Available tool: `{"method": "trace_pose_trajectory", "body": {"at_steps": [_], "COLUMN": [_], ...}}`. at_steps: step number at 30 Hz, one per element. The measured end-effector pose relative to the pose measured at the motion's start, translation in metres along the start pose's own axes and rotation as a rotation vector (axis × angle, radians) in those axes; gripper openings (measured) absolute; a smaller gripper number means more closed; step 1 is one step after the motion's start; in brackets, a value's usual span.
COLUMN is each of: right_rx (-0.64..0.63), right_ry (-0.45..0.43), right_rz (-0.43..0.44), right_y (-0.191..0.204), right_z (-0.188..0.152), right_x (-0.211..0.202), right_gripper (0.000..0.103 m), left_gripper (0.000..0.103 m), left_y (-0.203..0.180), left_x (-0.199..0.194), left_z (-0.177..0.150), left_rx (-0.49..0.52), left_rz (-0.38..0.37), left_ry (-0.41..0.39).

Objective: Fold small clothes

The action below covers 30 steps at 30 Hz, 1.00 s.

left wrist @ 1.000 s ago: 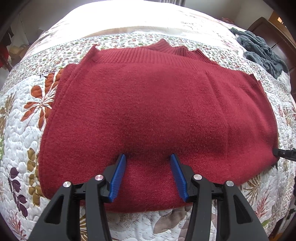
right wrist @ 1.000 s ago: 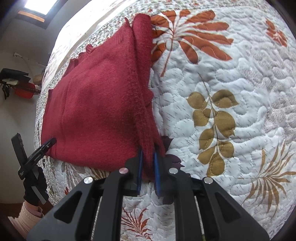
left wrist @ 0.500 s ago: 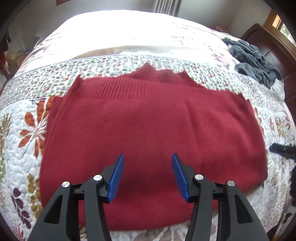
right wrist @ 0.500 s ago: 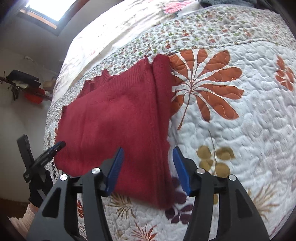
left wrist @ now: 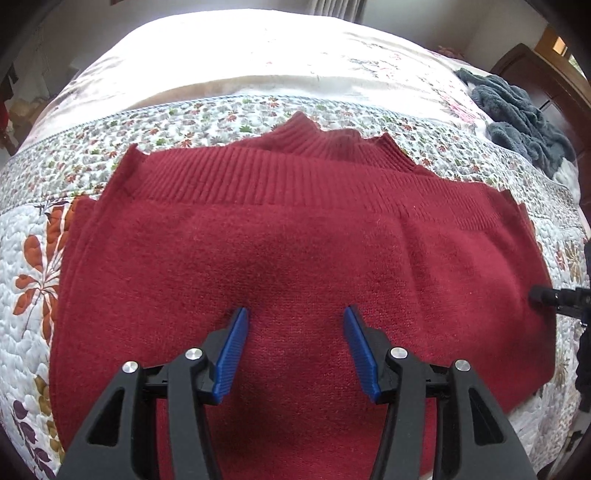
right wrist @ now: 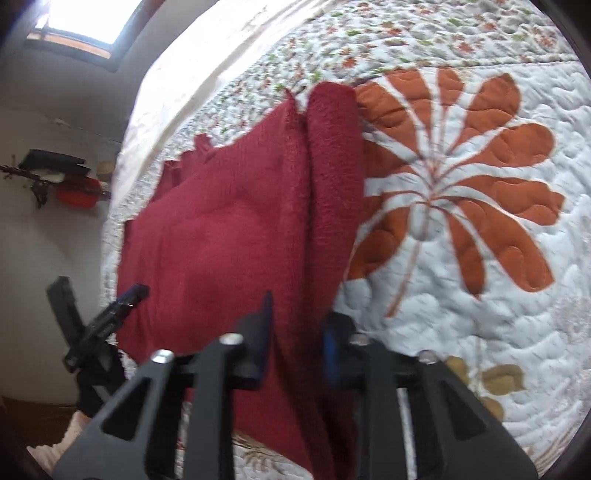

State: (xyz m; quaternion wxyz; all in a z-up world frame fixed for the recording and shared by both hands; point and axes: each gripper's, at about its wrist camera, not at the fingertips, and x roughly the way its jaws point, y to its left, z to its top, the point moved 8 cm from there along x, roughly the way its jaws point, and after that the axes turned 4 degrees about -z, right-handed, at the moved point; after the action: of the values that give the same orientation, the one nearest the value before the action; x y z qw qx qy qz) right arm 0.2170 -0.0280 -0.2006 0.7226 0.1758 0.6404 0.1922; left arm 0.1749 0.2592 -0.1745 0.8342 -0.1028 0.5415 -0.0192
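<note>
Left claw (left wrist: 294, 325) spread wide; right claw (right wrist: 297, 325) narrower.

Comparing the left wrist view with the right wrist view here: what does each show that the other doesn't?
Left wrist only: the red sweater's ribbed hem, its collar, and a grey garment at the bed's far corner. Right wrist only: the sweater's thick folded side edge running between the open right gripper, and a window. Both: the red sweater on the leaf-print quilt, and the open left gripper.

Home bedroom: bed with floral quilt (left wrist: 229, 114), wooden furniture (left wrist: 546, 77), window (right wrist: 85, 22).
</note>
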Motion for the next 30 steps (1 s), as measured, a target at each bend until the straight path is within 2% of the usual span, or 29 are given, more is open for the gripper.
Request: {"method": "trace_pose_trajectory", "body": {"at_steps": [6,12,15,21,25,30], "right_rx": [-0.011,0.054,0.049,-0.095,-0.171,-0.236], "right_ry": [-0.027,-0.016,-0.018,-0.014,0.007,0.051], "right_rz": [-0.019,0.002,0.024,-0.031,-0.034,-0.055], "right_y": [0.000,-0.001,0.021,0.097,0.145,0.184], "right_z": [-0.003,-0.003,0.000,0.008,0.011,0.009], "right_x": [-0.003,-0.007,-0.020,-0.037,-0.028,0.000], "right_gripper": [0.015,0.014,0.014,0.013,0.013,0.013], "left_gripper": [0.055,0.057,0.057,0.057,0.057,0.057], "left_y": [0.001,0.001,0.002,0.015,0.025,0.035], "left_x": [0.005,0.008,0.003,-0.025,-0.042,-0.055], "left_z": [-0.002,-0.002,0.000,0.009,0.014,0.017], "left_rx": [0.008,0.016,0.002,-0.040,-0.050,-0.071], "left_rz": [-0.013,-0.014,-0.036,-0.070,-0.089,-0.118], "left_ry": [0.005,0.010,0.017,-0.015,-0.037,-0.056]}}
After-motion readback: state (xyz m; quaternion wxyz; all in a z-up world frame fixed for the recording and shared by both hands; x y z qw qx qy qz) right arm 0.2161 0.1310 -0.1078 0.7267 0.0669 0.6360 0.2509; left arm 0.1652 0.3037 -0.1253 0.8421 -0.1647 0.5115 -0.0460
